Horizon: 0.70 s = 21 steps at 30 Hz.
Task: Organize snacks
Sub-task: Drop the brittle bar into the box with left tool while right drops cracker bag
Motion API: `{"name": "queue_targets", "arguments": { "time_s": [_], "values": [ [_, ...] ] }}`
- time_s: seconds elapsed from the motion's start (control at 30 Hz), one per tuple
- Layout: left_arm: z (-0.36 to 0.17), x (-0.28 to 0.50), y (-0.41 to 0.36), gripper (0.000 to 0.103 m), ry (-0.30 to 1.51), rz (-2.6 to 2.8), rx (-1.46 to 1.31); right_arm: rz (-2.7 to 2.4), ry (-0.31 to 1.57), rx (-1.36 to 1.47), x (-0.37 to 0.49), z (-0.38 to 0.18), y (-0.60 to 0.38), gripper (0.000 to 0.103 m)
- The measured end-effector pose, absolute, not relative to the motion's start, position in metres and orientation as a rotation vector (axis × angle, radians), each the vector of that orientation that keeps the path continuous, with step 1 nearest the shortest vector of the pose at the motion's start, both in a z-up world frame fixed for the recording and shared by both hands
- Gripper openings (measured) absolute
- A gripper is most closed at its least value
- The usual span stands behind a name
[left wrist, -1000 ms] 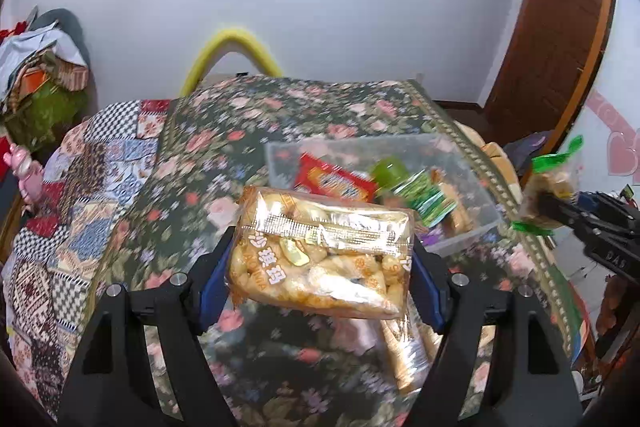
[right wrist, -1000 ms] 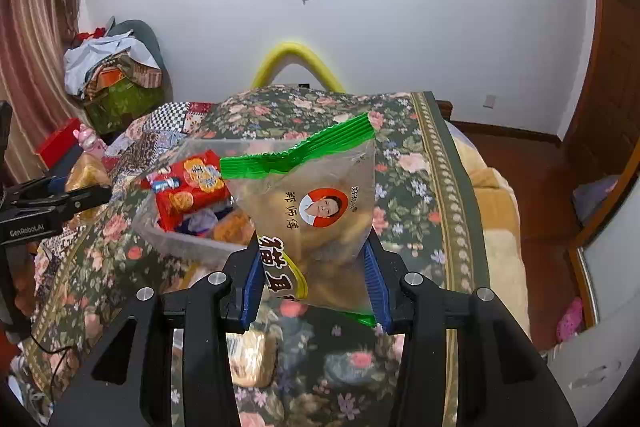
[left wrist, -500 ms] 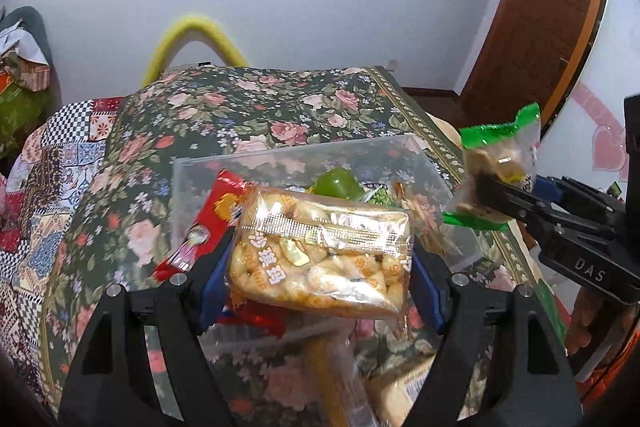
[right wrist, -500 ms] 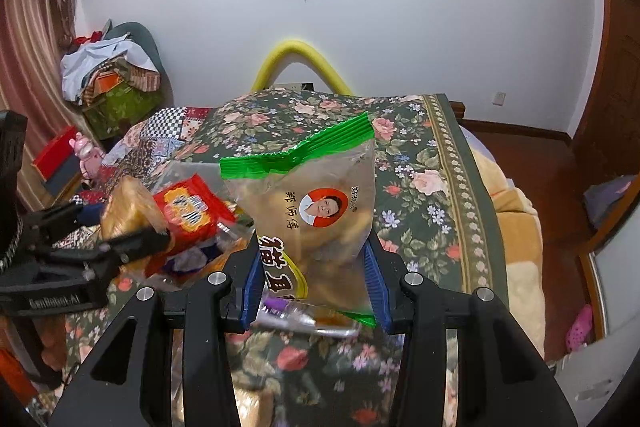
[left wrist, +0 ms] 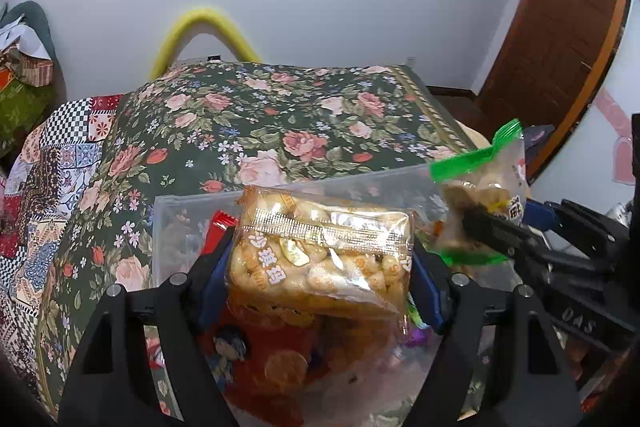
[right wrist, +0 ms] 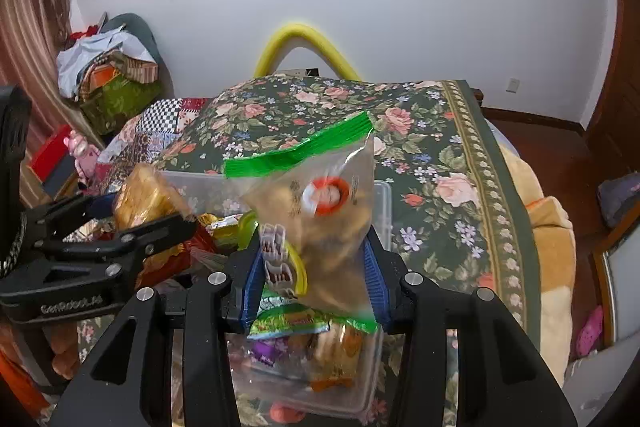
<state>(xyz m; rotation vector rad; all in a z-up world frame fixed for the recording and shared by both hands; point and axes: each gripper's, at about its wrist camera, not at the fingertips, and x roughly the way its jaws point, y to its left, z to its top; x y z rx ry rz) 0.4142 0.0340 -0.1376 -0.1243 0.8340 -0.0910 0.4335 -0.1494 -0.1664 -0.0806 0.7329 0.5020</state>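
My left gripper [left wrist: 320, 267] is shut on a clear golden-sealed pack of puffed snacks [left wrist: 320, 251], held above a clear plastic bin [left wrist: 176, 227] on the floral bedspread. My right gripper [right wrist: 314, 267] is shut on a clear green-topped snack bag [right wrist: 320, 203], also above the bin [right wrist: 382, 203]. Each gripper shows in the other's view: the right gripper [left wrist: 480, 227] with its green bag [left wrist: 480, 179], the left gripper [right wrist: 176, 223] with its golden pack [right wrist: 144, 199]. The bin holds a red packet [left wrist: 272, 359] and several other snacks [right wrist: 296, 319].
The floral bedspread [left wrist: 280, 123] covers the bed beyond the bin. A patchwork quilt [left wrist: 52, 163] lies to the left. A yellow curved tube [right wrist: 304, 43] stands at the bed's far end. A pile of clothes [right wrist: 108, 67] sits far left.
Both grippers have moved forward over the bin with their snack bags, closer together. The bin's contents now lie directly under both.
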Motion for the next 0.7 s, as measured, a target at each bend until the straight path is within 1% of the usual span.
{"name": "queue_targets", "arguments": {
  "time_s": [0.2,0.53,0.57,0.63,0.7],
  "values": [
    [-0.151,0.426,0.040,0.076,0.864,-0.069,-0.147,0.510,0.755,-0.095,0.443,-0.175,-0.142,0.041],
    [-0.143,0.418,0.038,0.078,0.827,-0.079,-0.126,0.497,0.773,-0.111,0.448,-0.175,-0.142,0.042],
    [-0.142,0.417,0.038,0.078,0.826,-0.081,-0.129,0.493,0.770,-0.117,0.446,-0.173,-0.142,0.043],
    [-0.137,0.412,0.039,0.078,0.822,-0.085,-0.135,0.493,0.758,-0.119,0.443,-0.169,-0.143,0.053],
    [-0.132,0.407,0.039,0.078,0.816,-0.089,-0.137,0.484,0.737,-0.114,0.437,-0.163,-0.145,0.059]
  ]
}}
